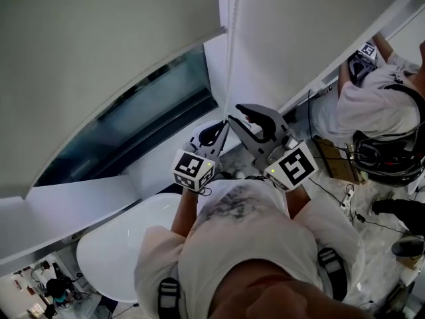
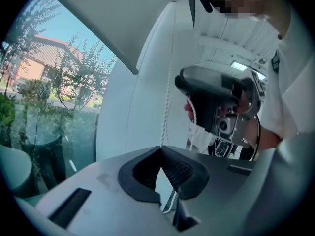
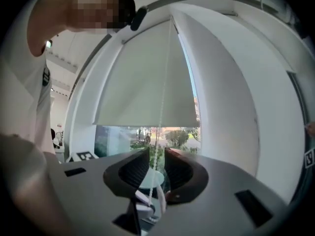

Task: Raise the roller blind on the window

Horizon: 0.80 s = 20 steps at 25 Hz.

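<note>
The pale roller blind (image 1: 99,65) hangs partway down the window, with dark glass (image 1: 146,115) showing below its bottom bar. Beside it a white bead chain (image 1: 230,58) runs down the wall. My left gripper (image 1: 218,135) is shut on this chain (image 2: 166,97), its pads pinched together at the tip (image 2: 160,149). My right gripper (image 1: 243,116) sits higher and just right of the left one. In the right gripper view its jaws (image 3: 156,159) stand apart with the chain (image 3: 161,92) running loosely through the gap. The blind (image 3: 147,82) fills that view ahead.
A white round table (image 1: 126,244) stands below left, under the window sill (image 1: 80,201). At the right, a second person (image 1: 378,105) works at another window. Cables (image 1: 345,191) and a cardboard box (image 1: 335,158) lie on the floor there.
</note>
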Available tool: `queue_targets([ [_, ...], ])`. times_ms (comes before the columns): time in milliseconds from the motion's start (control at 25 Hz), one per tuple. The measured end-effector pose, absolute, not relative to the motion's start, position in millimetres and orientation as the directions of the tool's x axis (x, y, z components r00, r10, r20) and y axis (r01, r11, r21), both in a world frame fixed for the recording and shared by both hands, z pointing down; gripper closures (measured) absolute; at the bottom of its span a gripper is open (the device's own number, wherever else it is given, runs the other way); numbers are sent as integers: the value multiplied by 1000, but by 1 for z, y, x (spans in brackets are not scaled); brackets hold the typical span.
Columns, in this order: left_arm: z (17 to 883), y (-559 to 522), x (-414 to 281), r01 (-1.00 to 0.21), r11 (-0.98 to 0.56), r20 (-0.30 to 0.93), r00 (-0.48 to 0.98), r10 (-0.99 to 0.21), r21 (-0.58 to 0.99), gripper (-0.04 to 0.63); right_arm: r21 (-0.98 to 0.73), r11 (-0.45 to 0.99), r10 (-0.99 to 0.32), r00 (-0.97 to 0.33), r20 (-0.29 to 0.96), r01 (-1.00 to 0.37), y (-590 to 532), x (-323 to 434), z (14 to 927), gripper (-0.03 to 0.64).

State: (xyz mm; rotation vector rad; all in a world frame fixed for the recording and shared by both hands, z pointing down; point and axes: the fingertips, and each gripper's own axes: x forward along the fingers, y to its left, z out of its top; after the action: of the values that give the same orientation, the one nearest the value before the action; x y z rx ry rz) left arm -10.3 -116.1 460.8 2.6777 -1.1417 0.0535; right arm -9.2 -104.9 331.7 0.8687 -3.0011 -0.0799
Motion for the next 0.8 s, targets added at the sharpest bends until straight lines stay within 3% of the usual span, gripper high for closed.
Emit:
queue_targets([
  [480, 480, -117, -10, -711, -677, 138, 702, -699, 188, 588, 69, 858, -503, -861, -81, -508, -124, -27, 281, 480],
  [600, 476, -119, -8, -713, -678, 136, 700, -701, 179, 588, 63, 856, -506, -857, -93, -512, -125, -25, 269, 542],
  [800, 475, -121, -6, -711, -682, 129, 702, -700, 171, 588, 19, 852, -518, -848, -109, -523, -129, -23, 268, 554],
])
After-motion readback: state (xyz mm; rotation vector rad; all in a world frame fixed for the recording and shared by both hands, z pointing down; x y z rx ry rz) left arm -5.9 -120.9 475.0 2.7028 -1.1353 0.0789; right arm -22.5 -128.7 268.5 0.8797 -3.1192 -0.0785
